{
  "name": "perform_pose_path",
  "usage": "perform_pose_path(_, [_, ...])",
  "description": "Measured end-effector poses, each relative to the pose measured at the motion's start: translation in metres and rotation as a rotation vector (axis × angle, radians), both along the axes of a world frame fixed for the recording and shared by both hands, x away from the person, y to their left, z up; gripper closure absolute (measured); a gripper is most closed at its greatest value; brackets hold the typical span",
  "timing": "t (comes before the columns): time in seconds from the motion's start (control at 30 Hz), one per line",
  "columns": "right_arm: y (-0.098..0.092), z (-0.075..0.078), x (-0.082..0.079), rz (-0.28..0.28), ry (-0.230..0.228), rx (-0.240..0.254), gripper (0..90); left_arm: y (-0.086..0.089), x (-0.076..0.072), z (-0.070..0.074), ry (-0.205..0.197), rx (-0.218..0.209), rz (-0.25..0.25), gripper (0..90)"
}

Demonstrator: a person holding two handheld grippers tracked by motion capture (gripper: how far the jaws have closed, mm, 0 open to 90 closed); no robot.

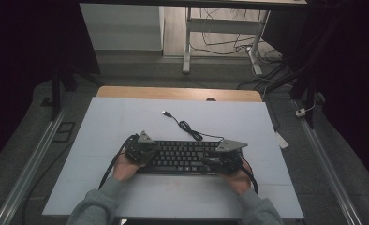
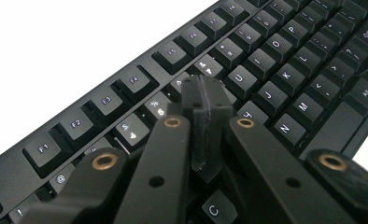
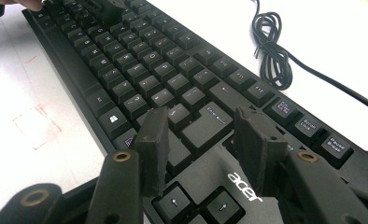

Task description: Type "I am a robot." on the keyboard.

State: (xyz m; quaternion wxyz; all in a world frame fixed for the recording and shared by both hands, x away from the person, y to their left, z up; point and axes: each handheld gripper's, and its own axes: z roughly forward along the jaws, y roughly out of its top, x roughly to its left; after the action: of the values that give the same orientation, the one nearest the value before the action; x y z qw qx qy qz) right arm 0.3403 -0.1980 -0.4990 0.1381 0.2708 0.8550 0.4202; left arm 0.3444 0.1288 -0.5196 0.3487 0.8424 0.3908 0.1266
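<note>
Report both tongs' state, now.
Left tongs: shut, nothing between them, tips over the keyboard keys.
Right tongs: open, holding nothing, above the keyboard's arrow keys.

In the left gripper view, the closed black left gripper [image 2: 205, 100] covers some keys in the middle of the flat black plastic keyboard [image 2: 266, 70], and the picture's edges cut off both keyboard ends. In the right gripper view, the thin black cable [image 3: 275, 56] runs off the right edge. From the high view the key letters are too small to read.
</note>
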Motion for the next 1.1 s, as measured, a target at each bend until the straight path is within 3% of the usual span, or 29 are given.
perform_pose_path(0.2, [0.0,0.0,0.0,0.0,-0.001,0.001,55.7,-0.001,-0.001,-0.001,-0.007,0.007,0.01,88.9])
perform_pose_path(0.47, [-0.001,0.001,0.0,-0.003,-0.003,0.007,55.6,0.012,-0.006,0.015,-0.047,-0.092,0.023,88.0])
perform_pose_path(0.6, [-0.001,0.0,0.0,-0.005,-0.001,0.003,55.5,0.017,-0.011,0.022,-0.061,-0.129,0.036,74.6])
perform_pose_path(0.8, [-0.001,0.0,0.0,-0.003,-0.001,0.005,55.4,0.029,-0.023,0.031,-0.077,-0.124,0.063,47.2])
perform_pose_path(1.1, [-0.001,0.0,0.0,-0.002,-0.001,0.006,54.8,0.047,-0.036,0.034,-0.055,-0.149,0.083,35.6])
